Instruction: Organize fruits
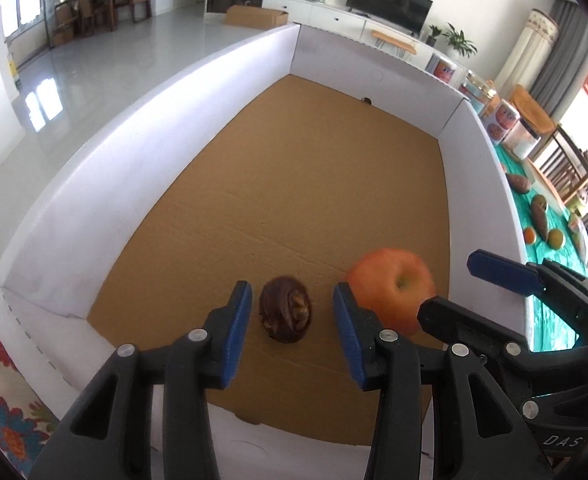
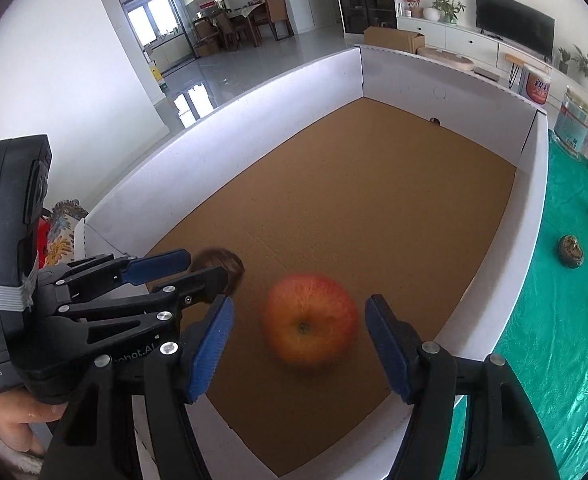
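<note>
— Cardboard, brown and creased, floors the white-walled box (image 1: 213,128); what sits on it?

— Near the front, a dark wrinkled fruit (image 1: 286,309) lies between the left gripper's (image 1: 291,312) parted blue pads, untouched. Just right of it, the apple (image 2: 309,322) (blurred) lies between the right gripper's (image 2: 298,338) spread pads, clear of both.

— And beyond?

— Green tablecloth (image 2: 554,320) right, with more fruit; glossy floor, a television far off.

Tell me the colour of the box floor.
Brown cardboard floor; left wrist view shows it best.
</note>
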